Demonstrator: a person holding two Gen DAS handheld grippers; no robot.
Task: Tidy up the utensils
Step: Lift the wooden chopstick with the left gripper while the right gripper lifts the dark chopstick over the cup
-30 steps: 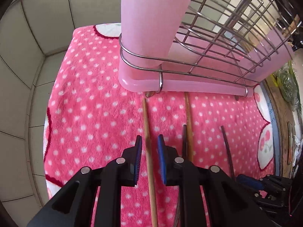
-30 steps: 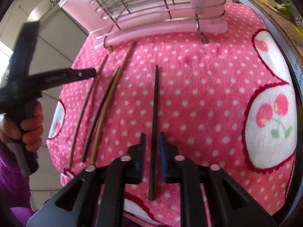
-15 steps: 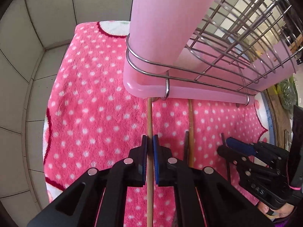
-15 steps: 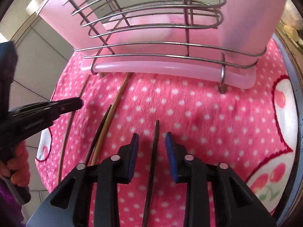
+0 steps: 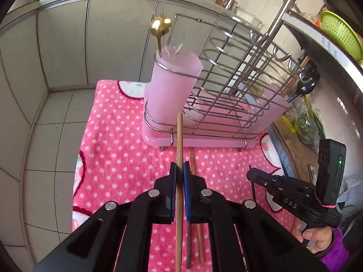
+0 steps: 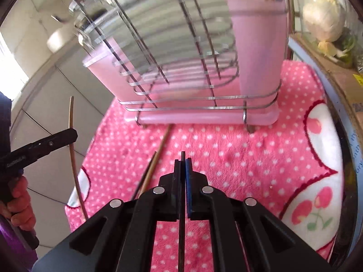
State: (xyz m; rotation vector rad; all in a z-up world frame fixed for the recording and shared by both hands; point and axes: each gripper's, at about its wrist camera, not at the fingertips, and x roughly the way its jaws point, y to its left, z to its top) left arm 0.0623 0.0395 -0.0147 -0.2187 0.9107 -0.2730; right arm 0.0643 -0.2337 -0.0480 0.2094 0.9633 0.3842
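Note:
My left gripper (image 5: pixel 179 170) is shut on a light wooden chopstick (image 5: pixel 179 140) and holds it above the pink dotted towel (image 5: pixel 118 158), its tip pointing at the pink utensil cup (image 5: pixel 170 95) of the wire rack (image 5: pixel 238 79). My right gripper (image 6: pixel 182 165) is shut on a dark chopstick (image 6: pixel 181 231), lifted off the towel (image 6: pixel 249 158). It also shows in the left wrist view (image 5: pixel 251 174). Two more chopsticks (image 5: pixel 195 238) lie on the towel; in the right wrist view they (image 6: pixel 154 165) lie left of my gripper. A gold spoon (image 5: pixel 160 26) stands in the cup.
A second pink cup (image 6: pixel 258 54) at the rack's other end holds utensils. Tiled walls (image 5: pixel 45 68) close in behind and to the left. A green colander (image 5: pixel 338 31) and vegetables (image 6: pixel 322 20) sit on the right.
Both grippers have risen off the towel with their chopsticks. The right gripper, open half a second ago, has shut on the dark chopstick. The left stays shut on the wooden one.

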